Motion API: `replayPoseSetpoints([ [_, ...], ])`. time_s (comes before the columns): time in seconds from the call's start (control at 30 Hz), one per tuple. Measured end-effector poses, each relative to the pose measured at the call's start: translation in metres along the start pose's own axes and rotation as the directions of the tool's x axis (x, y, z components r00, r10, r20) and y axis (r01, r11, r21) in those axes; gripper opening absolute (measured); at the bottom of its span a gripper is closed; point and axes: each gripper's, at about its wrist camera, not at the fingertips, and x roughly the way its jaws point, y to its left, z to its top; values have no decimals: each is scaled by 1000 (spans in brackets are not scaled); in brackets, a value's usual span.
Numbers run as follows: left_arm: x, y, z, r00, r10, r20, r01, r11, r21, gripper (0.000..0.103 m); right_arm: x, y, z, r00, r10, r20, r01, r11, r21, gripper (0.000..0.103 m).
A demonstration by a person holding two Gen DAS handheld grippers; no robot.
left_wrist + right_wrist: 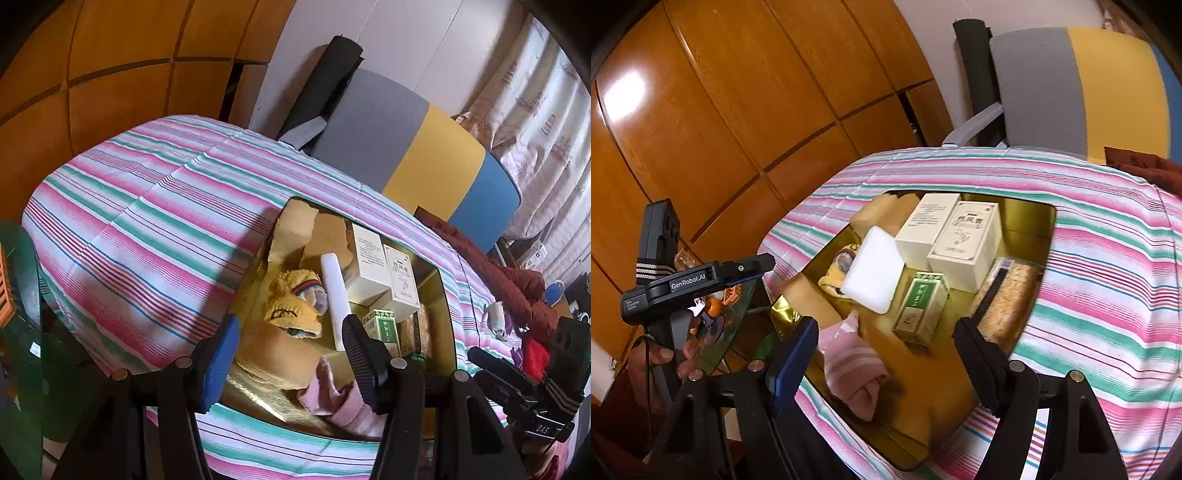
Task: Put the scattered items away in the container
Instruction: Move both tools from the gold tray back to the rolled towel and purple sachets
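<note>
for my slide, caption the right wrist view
Open right gripper above gold container holding boxes, pink socks.

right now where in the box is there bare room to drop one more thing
Free: the box's far right corner behind the tall cream cartons, and the near floor between the pink sock and the grainy packet. Crowded: the centre and left, around the white block and green carton.

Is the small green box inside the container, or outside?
Inside: the green box lies on the gold container floor, beside two white boxes.
</note>
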Motion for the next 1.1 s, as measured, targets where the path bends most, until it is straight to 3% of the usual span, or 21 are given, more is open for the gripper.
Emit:
replayPoseSetpoints([
  [0.33, 18, -48, -15, 995, -79, -64, 85, 992, 93, 58, -27, -35, 0, 998, -53, 45, 50, 996, 70, 79],
  [0.73, 39, -144, -37, 965, -200, -171, 239, 937, 254, 58, -72, -88, -9, 980, -190, 60, 179, 973, 145, 82],
  [0.97, 51, -197, -51, 934, -263, -241, 332, 889, 316, 58, -115, -154, -17, 941, -338, 28, 321, 913, 250, 82],
  [1.07, 54, -220, -60, 925, -271, -266, 355, 867, 350, 58, -136, -188, -22, 916, -400, 10, 378, 873, 307, 82],
  [1.1, 56, -227, -63, 922, -273, -274, 361, 859, 362, 58, -145, -202, -24, 897, -443, 2, 418, 848, 324, 82],
])
